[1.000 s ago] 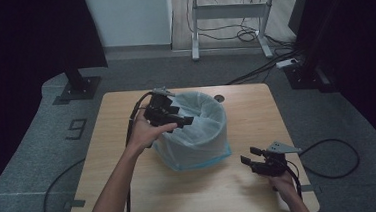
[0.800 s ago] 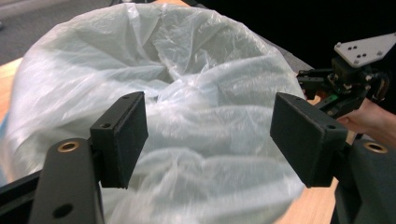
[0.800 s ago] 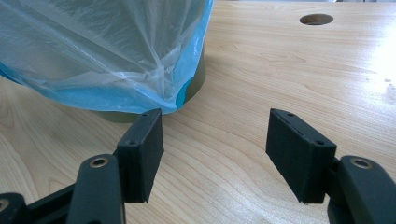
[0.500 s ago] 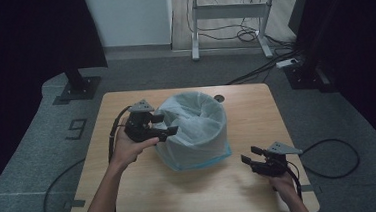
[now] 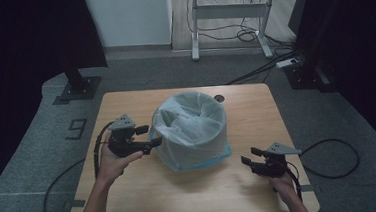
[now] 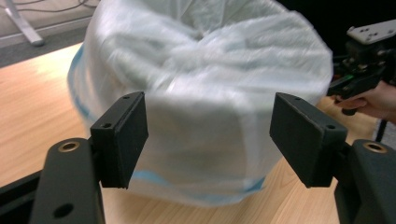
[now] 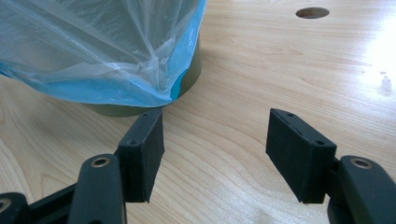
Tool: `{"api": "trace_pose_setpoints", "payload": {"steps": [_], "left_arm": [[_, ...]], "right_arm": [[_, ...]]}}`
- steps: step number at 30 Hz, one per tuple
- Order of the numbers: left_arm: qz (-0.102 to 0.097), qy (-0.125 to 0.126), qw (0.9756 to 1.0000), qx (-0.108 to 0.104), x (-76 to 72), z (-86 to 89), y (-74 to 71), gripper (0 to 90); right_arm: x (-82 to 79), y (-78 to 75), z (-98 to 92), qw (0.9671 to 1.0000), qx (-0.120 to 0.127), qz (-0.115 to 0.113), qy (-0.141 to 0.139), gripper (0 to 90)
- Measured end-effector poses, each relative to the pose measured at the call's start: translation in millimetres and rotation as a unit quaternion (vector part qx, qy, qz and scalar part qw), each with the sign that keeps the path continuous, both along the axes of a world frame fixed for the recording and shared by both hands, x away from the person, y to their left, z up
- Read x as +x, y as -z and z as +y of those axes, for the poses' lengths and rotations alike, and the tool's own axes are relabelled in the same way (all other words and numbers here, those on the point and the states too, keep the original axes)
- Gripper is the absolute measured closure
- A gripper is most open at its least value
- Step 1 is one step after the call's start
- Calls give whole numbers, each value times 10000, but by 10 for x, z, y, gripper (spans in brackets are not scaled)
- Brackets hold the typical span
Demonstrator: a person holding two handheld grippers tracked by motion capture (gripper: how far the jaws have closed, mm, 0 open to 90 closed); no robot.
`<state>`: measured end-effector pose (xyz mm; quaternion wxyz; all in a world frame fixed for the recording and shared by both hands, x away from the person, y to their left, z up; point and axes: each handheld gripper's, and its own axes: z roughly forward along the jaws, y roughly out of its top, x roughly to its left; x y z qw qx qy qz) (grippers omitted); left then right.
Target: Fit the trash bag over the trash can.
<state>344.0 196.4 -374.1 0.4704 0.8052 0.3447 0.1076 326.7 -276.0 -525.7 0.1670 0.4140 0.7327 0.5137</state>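
A round bin point(image 5: 193, 135) lined with a translucent white bag edged in blue stands at the middle of the wooden table point(image 5: 256, 111). My left gripper point(image 5: 151, 137) is just left of the bin, pointing at its side, jaws open and empty. In the left gripper view the bagged bin point(image 6: 205, 93) looms blurred close ahead of the open left gripper point(image 6: 208, 123). My right gripper point(image 5: 247, 160) rests low near the table's front right, open and apart from the bin. From the right gripper view, the bag's hem point(image 7: 107, 65) hangs over the olive bin wall point(image 7: 189, 77) beyond the right gripper point(image 7: 215, 142).
A round hole point(image 5: 219, 98) pierces the table behind the bin. Cables trail from both grippers over the table's edges to the floor. A black stand base point(image 5: 77, 88) and a metal-legged desk point(image 5: 229, 13) stand on the carpet beyond the table.
My left gripper has come away from the bin's top rim, moving left, down and toward the person, and now sits beside the bin. The right gripper has stayed put.
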Motion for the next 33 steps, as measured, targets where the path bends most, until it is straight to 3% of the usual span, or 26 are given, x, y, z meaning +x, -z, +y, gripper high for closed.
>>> {"api": "trace_pose_setpoints", "payload": {"steps": [9, 19, 33], "left_arm": [[63, -159, 9998, 124, -116, 165, 197, 277], [-15, -286, 9990, 355, -235, 197, 316, 277], [182, -392, 9985, 336, -198, 247, 473, 275]], "right_arm": [[9, 18, 13, 10000, -49, 56, -28, 358], [-3, 19, -15, 10000, -54, 74, 8, 358], [-14, 8, -46, 9999, -73, -4, 86, 353]]}}
